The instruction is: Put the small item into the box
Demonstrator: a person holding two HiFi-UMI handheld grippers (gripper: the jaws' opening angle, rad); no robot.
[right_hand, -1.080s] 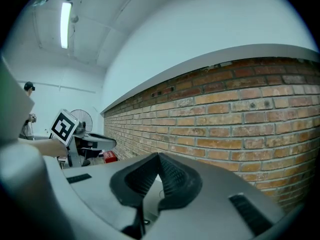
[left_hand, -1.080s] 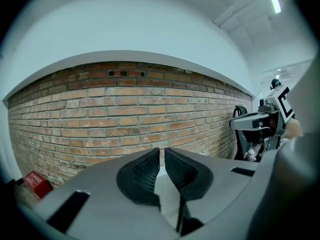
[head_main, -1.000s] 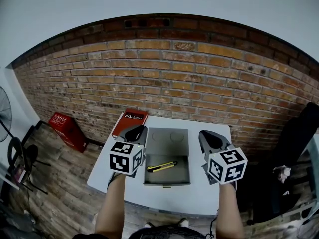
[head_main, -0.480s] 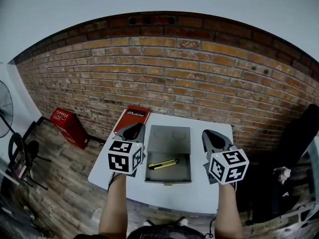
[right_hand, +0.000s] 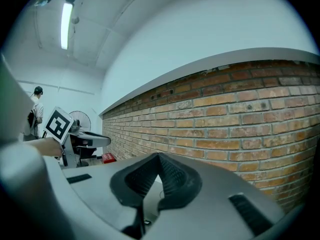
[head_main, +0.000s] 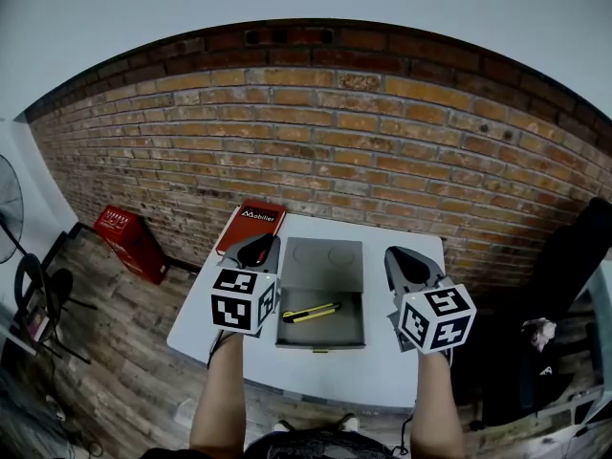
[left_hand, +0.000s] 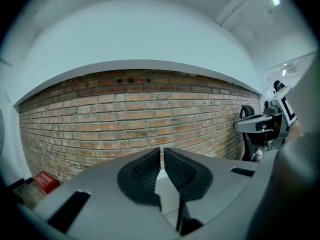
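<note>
Surface: 1 white table (head_main: 378, 371), standing against a brick wall (head_main: 382, 151) on a wood-plank floor (head_main: 124, 352). Centre of table: 1 grey box (head_main: 320, 348), open, its lid (head_main: 321, 255) laid back flat toward the wall. The knife (head_main: 311, 313), yellow and black, lies inside the box, slanted across its floor. At the far left corner of the table lies 1 red case (head_main: 249, 227) with white lettering. Left gripper (head_main: 258, 250) is held over the table just left of the box; in the left gripper view its jaws stand all but closed, a thin slit between the pads, nothing in it. Right gripper (head_main: 407, 262) is held just right of the box; in the right gripper view its jaws meet at the tips, nothing between. Room: 1 red crate (head_main: 132, 244) on the floor at the wall, left of the table; 1 fan (head_main: 10, 218) at the left edge; dark equipment (head_main: 574, 266) at the right.
</note>
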